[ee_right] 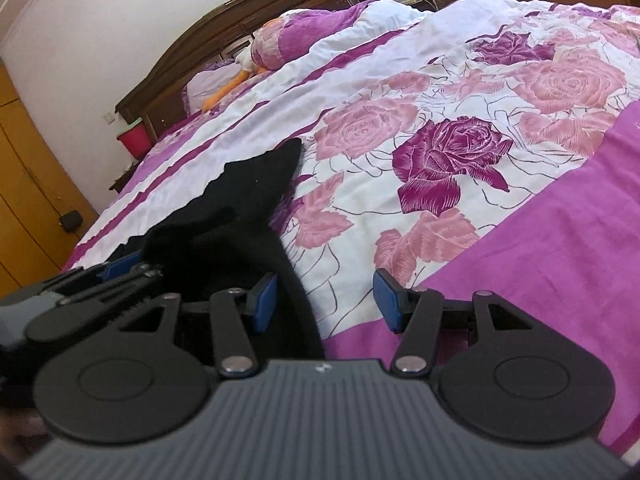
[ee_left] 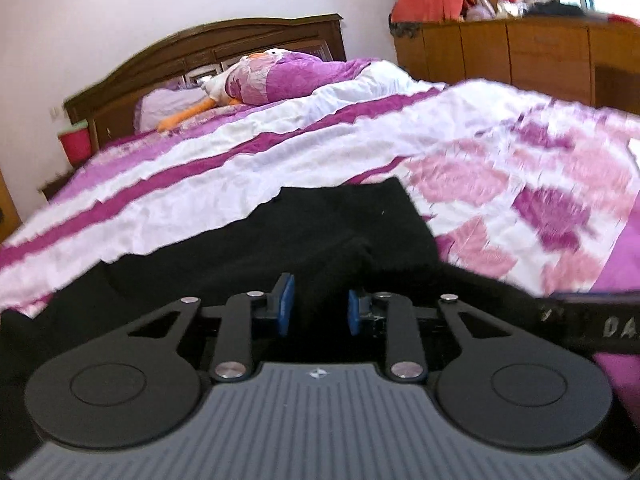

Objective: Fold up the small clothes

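Left gripper (ee_left: 319, 306) low over a black garment (ee_left: 280, 236), blue pads (ee_left: 286, 300) parted by a narrow gap with dark cloth between them; cannot tell whether clamping the fabric or only resting above it. Right gripper (ee_right: 326, 300) spread wide, released, grasping nothing; its left pad (ee_right: 264, 294) over the garment's right edge, its right pad (ee_right: 386, 298) over bare bedspread (ee_right: 440, 128).

Black garment (ee_right: 240, 208) flat on the near left part of the bed, rumpled into a low hump close to the grippers, tapering to a far corner that points toward the headboard (ee_left: 208, 46). A printed waistband strip (ee_left: 592, 326) trailing off to the near right in the left wrist view, letters only partly readable.

Plenty of open bedspread to the right and beyond the garment: rose print, then white and purple stripes. Plain purple border at the near right. Left edge of the bed close beside the garment, dropping toward a wooden wardrobe (ee_right: 24, 184).

Farther off, a plush goose (ee_left: 224, 90) with orange feet lying beside a purple pillow (ee_left: 304, 76) at the headboard. A red cup (ee_left: 75, 143) on a stand at the far left. A wooden dresser (ee_left: 520, 56) at the far right.
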Motion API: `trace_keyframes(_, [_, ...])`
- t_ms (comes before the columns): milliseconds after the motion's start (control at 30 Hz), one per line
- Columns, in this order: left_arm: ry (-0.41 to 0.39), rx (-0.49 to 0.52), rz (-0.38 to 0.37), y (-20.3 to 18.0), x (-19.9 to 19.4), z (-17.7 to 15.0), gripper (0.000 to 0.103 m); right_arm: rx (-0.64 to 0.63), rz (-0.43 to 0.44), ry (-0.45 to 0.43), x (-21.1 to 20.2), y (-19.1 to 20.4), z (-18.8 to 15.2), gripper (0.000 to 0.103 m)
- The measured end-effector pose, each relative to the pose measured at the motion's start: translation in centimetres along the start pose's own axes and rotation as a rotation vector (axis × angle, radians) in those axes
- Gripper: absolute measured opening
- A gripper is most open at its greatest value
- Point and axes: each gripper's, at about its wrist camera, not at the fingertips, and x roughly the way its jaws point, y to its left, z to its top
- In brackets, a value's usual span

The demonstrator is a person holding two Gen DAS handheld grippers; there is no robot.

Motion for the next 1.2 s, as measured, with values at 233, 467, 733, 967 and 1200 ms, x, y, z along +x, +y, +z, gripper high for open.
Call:
trace_keyframes(233, [0.003, -0.083, -0.031, 1.9, -0.5, 0.1, 0.032, -0.018, -0.009, -0.002, 0.2, 0.3, -0.2, 0.056])
trace_keyframes(467, [0.082, -0.023, -0.004, 0.8, 3.3, -0.3, 0.033, -0.040, -0.031, -0.005, 0.6, 0.7, -0.5, 0.056])
trace_keyframes(733, [-0.012, -0.130, 0.053, 3.4, 0.8, 0.8, 0.011, -0.035, -0.018, -0.007, 0.7, 0.4, -0.7, 0.055])
trace_keyframes(967, [-0.074, -0.246, 0.229, 9.0, -2.3, 0.8, 0.011, -0.047, -0.015, -0.005, 0.7, 0.5, -0.7, 0.055])
trace_keyframes(1200, [0.015, -0.306, 0.354, 13.2, -3.5, -2.8, 0.012, -0.049, -0.018, -0.003, 0.7, 0.5, -0.6, 0.055])
